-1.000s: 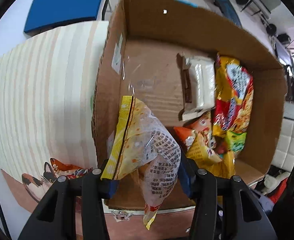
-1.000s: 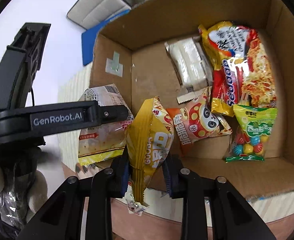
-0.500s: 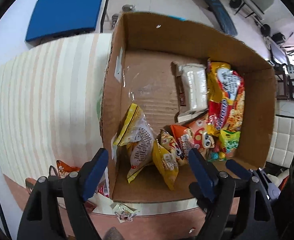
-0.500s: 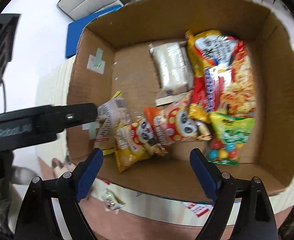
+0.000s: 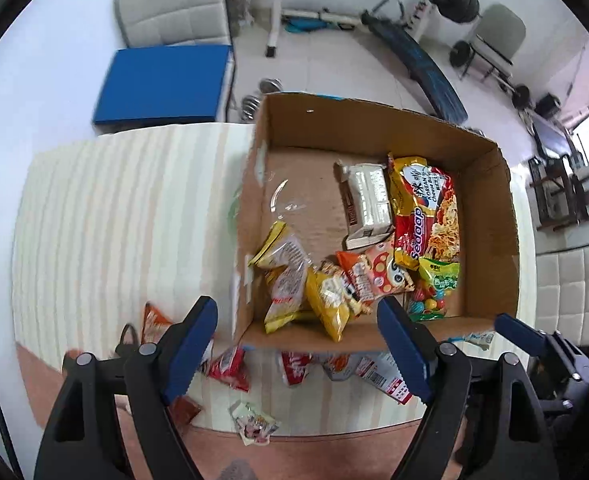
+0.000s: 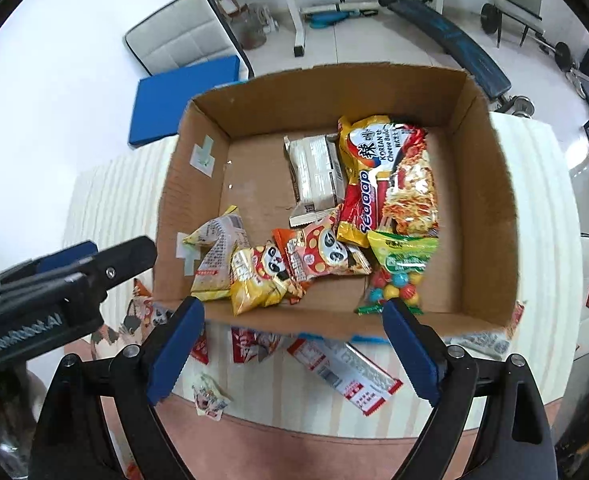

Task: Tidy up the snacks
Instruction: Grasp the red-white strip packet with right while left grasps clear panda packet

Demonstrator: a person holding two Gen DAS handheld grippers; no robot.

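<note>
Cardboard box (image 6: 490, 216), open-topped, on striped tablecloth (image 5: 114, 216); collecting bin for the snacks, judging by contents

Inside, right half: red-and-yellow noodle packet (image 6: 386, 184) laid flat beside white wrapped block (image 6: 314, 176), long sides touching, packed as a tidy pair against the far wall

Inside, near wall: clear-and-yellow packet (image 6: 218, 256), yellow panda bag (image 6: 258, 276), orange-pink panda bag (image 6: 322, 256), green candy bag (image 6: 398, 272); overlapping in a loose row, tilted, seemingly dropped in rather than arranged

Outside, near side of box: red-and-white sachets (image 6: 254, 344), long white-and-red packet (image 6: 346, 372), small crumpled wrapper (image 6: 210, 400), orange bag (image 5: 154, 320) at the left; loose on the cloth, not yet boxed

Left gripper (image 5: 298, 348): jaws spread wide, nothing between them, held above the near edge of the box

Right gripper (image 6: 294, 352): jaws wide, empty, over the same edge; positioned, likely, for a reach to the loose packets just below

Task state: partly done; floor space free in the box's left half for the remainder
</note>
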